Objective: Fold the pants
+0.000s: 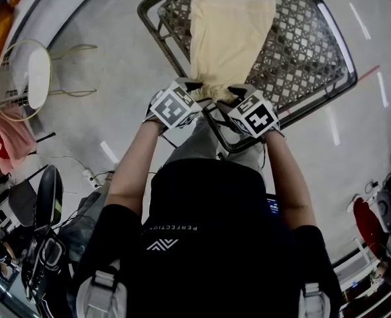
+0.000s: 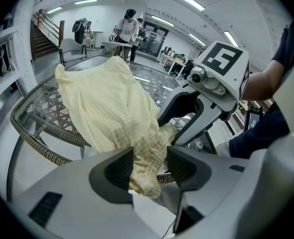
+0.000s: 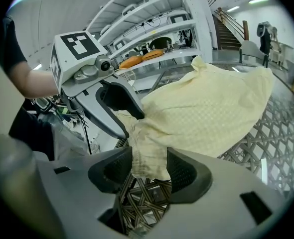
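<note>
Pale yellow pants (image 1: 228, 32) lie spread on a glass-topped wicker table (image 1: 344, 85), with the gathered waistband hanging over the near rim. My left gripper (image 1: 194, 88) and right gripper (image 1: 238, 91) sit side by side at that waistband. In the left gripper view the waistband (image 2: 147, 163) hangs between the jaws of my left gripper (image 2: 149, 168), which stand apart from it on the right side. In the right gripper view the bunched waistband (image 3: 147, 153) sits loosely between the wide jaws of my right gripper (image 3: 149, 166). Each gripper is open around the cloth.
The table's woven rim (image 2: 32, 138) curves just below the grippers. A round white wire stool (image 1: 30, 78) stands on the floor to the left, with pink cloth (image 1: 3, 134) and bags near it. A person (image 2: 128, 26) stands far behind the table; shelves (image 3: 152, 29) rise at the other side.
</note>
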`<state>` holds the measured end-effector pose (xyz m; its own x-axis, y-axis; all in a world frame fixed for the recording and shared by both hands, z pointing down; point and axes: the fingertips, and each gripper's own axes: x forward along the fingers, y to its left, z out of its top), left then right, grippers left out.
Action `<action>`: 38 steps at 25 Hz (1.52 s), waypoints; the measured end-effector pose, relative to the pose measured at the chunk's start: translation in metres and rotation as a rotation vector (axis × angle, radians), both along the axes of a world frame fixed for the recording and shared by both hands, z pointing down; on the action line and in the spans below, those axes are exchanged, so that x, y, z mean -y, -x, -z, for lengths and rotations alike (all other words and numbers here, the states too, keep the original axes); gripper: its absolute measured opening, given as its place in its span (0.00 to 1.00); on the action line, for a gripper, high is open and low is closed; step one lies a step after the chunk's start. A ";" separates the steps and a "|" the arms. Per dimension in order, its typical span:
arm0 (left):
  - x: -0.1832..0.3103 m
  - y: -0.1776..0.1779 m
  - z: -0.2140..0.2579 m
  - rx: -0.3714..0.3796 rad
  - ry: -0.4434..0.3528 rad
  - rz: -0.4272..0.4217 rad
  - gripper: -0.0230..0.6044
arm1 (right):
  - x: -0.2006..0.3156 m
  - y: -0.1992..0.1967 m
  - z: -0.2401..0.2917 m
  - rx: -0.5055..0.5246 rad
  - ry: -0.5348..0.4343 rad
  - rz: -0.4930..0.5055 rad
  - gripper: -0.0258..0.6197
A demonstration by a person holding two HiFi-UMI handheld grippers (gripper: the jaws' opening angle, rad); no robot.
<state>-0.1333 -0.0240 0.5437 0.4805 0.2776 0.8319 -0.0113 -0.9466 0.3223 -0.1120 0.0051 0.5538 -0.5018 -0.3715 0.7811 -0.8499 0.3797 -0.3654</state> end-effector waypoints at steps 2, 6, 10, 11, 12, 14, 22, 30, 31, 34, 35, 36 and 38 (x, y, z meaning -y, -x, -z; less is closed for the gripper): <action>0.000 -0.001 -0.003 0.005 -0.010 -0.013 0.38 | -0.001 -0.001 -0.003 -0.008 0.003 0.006 0.35; 0.001 -0.002 -0.006 0.012 -0.038 -0.042 0.38 | -0.002 0.001 -0.007 -0.045 0.004 0.038 0.36; 0.006 -0.003 -0.002 -0.003 -0.085 -0.057 0.38 | -0.004 0.003 -0.011 -0.136 -0.018 0.114 0.39; 0.008 -0.002 -0.002 -0.005 -0.090 -0.054 0.38 | -0.004 0.003 -0.013 -0.157 -0.023 0.122 0.39; 0.009 -0.001 -0.003 -0.004 -0.089 -0.051 0.38 | -0.004 0.003 -0.014 -0.173 -0.024 0.124 0.39; 0.009 0.000 -0.005 0.003 -0.075 -0.056 0.38 | -0.004 0.003 -0.015 -0.185 -0.020 0.125 0.39; -0.004 -0.001 -0.016 0.060 -0.125 -0.211 0.44 | -0.002 -0.001 -0.017 -0.202 0.014 0.147 0.39; -0.001 -0.005 -0.020 0.048 -0.195 -0.179 0.35 | -0.001 -0.009 -0.019 -0.215 0.016 0.095 0.34; 0.000 -0.005 -0.020 0.048 -0.192 -0.165 0.34 | 0.000 -0.010 -0.019 -0.202 0.023 0.081 0.32; 0.005 -0.006 -0.019 0.060 -0.184 -0.129 0.28 | 0.004 -0.010 -0.017 -0.155 0.046 0.047 0.28; 0.006 -0.006 -0.019 0.064 -0.181 -0.122 0.27 | 0.005 -0.010 -0.016 -0.143 0.053 0.042 0.27; 0.007 -0.006 -0.019 0.065 -0.178 -0.119 0.26 | 0.005 -0.010 -0.016 -0.135 0.057 0.039 0.27; 0.007 -0.006 -0.019 0.063 -0.176 -0.122 0.24 | 0.005 -0.010 -0.015 -0.132 0.060 0.036 0.26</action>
<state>-0.1271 -0.0308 0.5626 0.3981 0.1780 0.8999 0.0915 -0.9838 0.1541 -0.1018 0.0000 0.5693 -0.4058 -0.3059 0.8613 -0.8780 0.3922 -0.2744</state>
